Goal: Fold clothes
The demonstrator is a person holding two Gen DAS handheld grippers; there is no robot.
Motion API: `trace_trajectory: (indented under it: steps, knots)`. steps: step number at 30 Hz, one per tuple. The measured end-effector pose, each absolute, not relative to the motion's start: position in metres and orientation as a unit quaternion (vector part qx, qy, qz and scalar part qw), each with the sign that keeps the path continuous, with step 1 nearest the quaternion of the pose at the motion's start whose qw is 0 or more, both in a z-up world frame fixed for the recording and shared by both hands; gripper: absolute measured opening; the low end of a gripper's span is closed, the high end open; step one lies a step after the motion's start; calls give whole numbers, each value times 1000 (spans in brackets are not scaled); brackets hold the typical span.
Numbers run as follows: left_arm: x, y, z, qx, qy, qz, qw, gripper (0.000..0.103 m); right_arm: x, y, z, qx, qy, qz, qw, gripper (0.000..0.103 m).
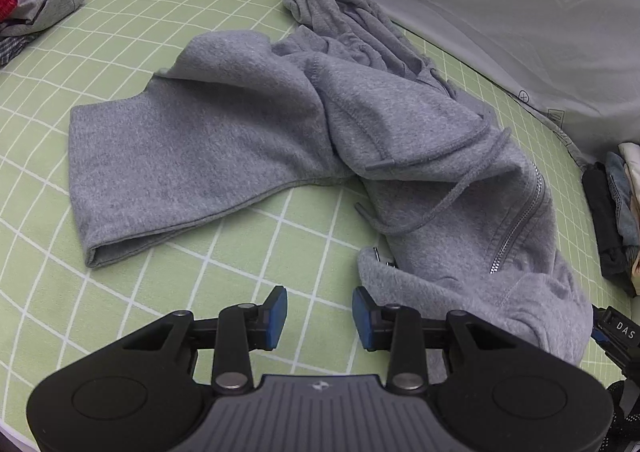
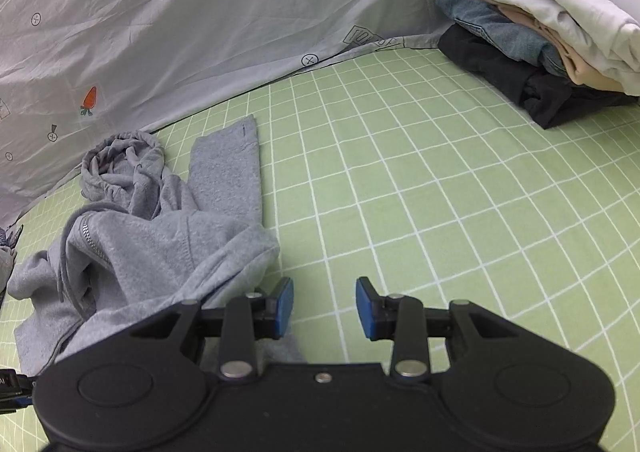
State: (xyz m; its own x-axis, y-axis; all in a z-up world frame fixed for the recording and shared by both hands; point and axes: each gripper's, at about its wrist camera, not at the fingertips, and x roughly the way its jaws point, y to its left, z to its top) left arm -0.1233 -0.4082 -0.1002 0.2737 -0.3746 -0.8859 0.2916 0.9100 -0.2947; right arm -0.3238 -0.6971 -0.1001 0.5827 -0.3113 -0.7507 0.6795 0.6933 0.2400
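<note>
The grey hoodie lay crumpled on the green checked sheet. Both the left claw and right claw stood part-open, empty. Only the right view showed the whole folded stack.
</note>
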Motion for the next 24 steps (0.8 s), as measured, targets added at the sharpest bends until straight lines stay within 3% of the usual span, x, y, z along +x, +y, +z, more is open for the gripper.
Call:
trace_trajectory:
  steps: [11,13,17,24]
  knots:
    - [-112,-455,-121,18,591,-211,778,36,-209,-754,-125,252,374,-156,879,41]
    - [-111,-459,-121,32,592,-215,776,33,-197,-749,-128,230,386,-151,881,37]
    - [-113,-465,-120,34,594,-227,771,1,-184,-737,-133,182,406,-151,883,3]
    - [-126,-459,-113,64,571,-210,791,0,-245,-761,-113,206,355,-277,869,2]
